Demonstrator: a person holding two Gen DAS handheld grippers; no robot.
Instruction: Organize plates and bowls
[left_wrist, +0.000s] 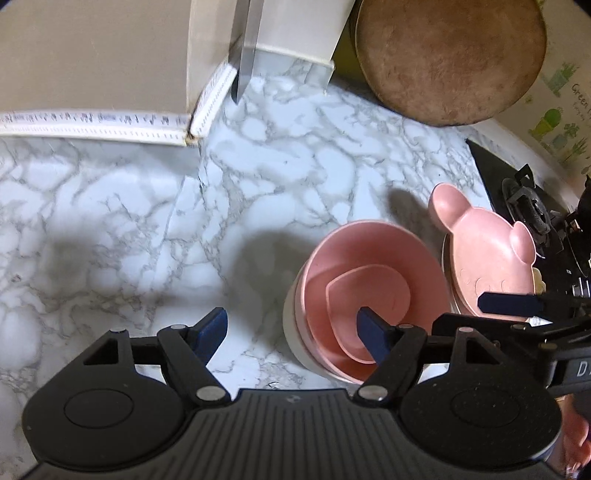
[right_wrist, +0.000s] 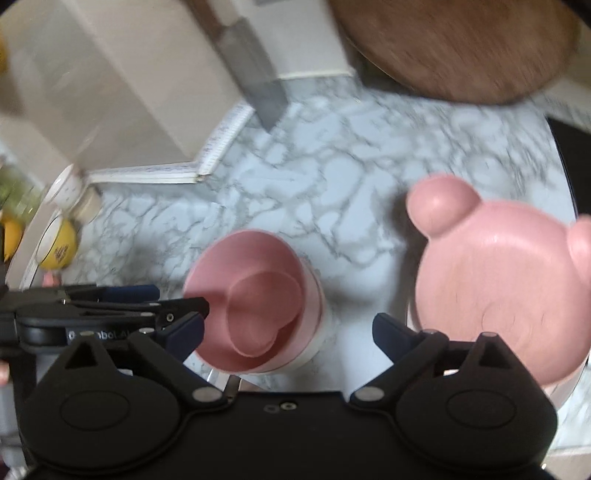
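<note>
A stack of bowls stands on the marble counter: a pink bowl (left_wrist: 373, 258) nested in a white one, with a small pink heart-shaped dish (left_wrist: 369, 295) inside. It also shows in the right wrist view (right_wrist: 251, 258). A pink bear-shaped plate (left_wrist: 487, 254) lies on other plates to its right, and is large in the right wrist view (right_wrist: 498, 291). My left gripper (left_wrist: 293, 326) is open and empty, its right finger over the bowl stack. My right gripper (right_wrist: 288, 332) is open and empty, above the counter between bowls and bear plate.
A round wooden board (left_wrist: 450, 55) leans at the back. A knife blade (left_wrist: 245, 51) hangs by a white box (left_wrist: 92, 55). A black gas stove (left_wrist: 535, 218) is at the right. Yellow bowls (right_wrist: 61, 243) and a white cup sit at the left.
</note>
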